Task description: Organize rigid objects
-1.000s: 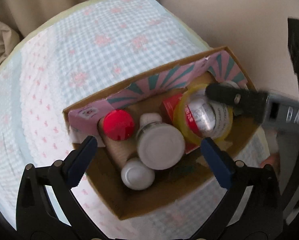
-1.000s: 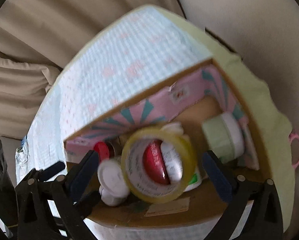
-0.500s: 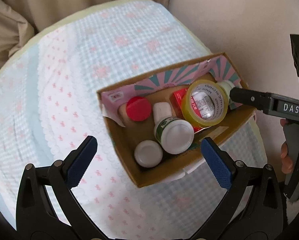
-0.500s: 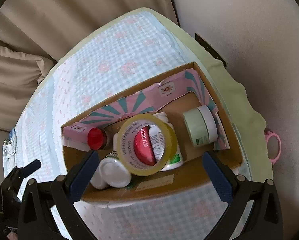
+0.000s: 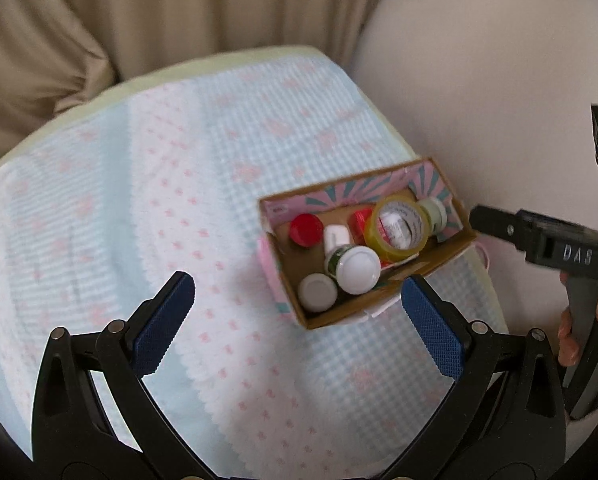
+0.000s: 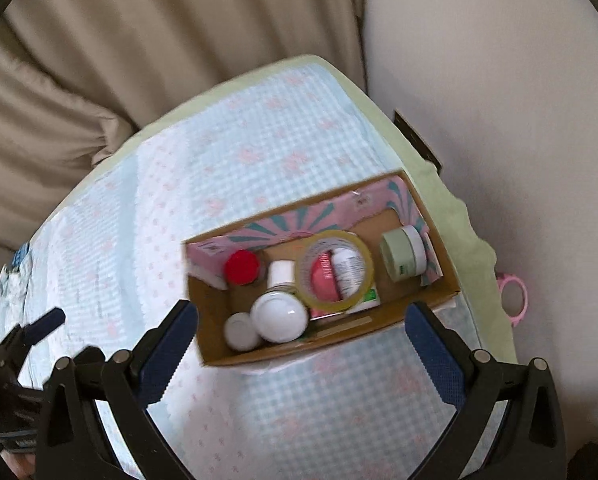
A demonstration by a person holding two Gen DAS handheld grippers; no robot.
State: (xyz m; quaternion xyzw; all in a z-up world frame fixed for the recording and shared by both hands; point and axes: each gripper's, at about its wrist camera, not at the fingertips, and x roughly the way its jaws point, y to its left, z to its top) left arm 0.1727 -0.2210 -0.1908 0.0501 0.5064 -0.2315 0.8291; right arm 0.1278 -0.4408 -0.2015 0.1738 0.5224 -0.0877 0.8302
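- Hovering above the cloth (image 5: 203, 208), the left gripper (image 5: 295, 320) had its fingers spread wide, holding nothing.
- The right gripper (image 6: 301, 350) was likewise spread and empty.
- Just ahead of its fingertips sat the cardboard box (image 6: 351, 350), holding a tape roll (image 6: 334, 267), bottles and jars.

Tape roll (image 6: 334, 267), jars (image 6: 279, 316) inside box (image 6: 331, 344); box on cloth (image 6: 179, 184).

cloth (image 6: 259, 152): blue gingham, pink flowers | box (image 6: 331, 350): brown, pink-teal rays | tape (image 6: 333, 266): yellow | cap (image 6: 241, 266): red
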